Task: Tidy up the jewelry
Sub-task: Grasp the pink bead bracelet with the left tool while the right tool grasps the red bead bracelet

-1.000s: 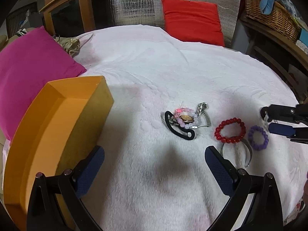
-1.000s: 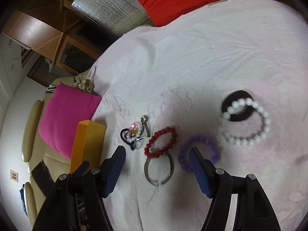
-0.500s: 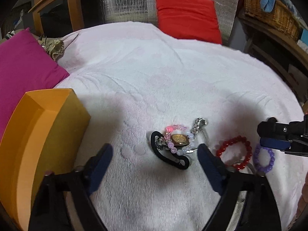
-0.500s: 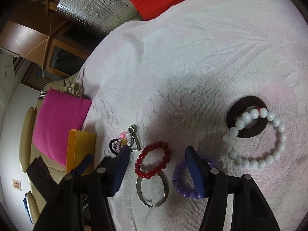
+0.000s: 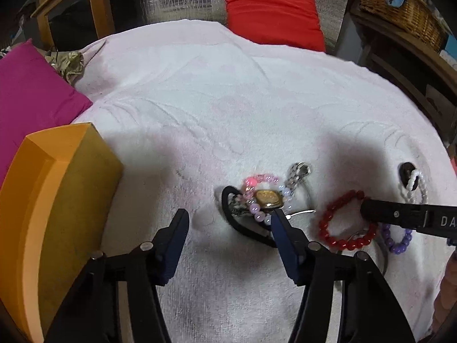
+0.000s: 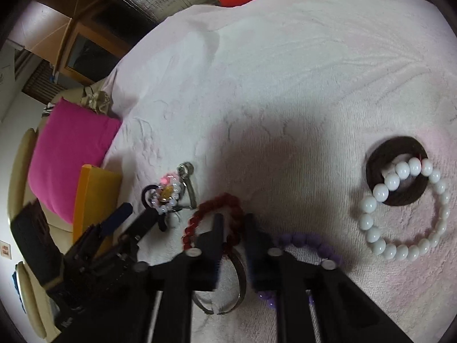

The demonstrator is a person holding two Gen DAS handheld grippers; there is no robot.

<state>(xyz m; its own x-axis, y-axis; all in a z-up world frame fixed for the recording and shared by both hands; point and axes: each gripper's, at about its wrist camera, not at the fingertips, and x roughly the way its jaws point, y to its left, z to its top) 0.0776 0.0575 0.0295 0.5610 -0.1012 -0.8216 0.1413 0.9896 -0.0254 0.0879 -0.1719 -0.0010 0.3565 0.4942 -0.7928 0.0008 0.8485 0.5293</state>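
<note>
Jewelry lies on a white towel. A red bead bracelet also shows in the right wrist view, and my right gripper has its jaws nearly closed astride its right side. A purple bead bracelet, a silver bangle, a white bead bracelet and a dark ring lie around it. My left gripper is open, just before a pile of a gold watch, a pink bead bracelet and a black band.
An orange box stands open at the left, next to a magenta cushion. A red cushion leans at the back. A wicker basket sits on a shelf at the back right.
My left gripper moved forward to the watch pile and narrowed. My right gripper dropped onto the red bracelet and its jaws closed most of the way.
</note>
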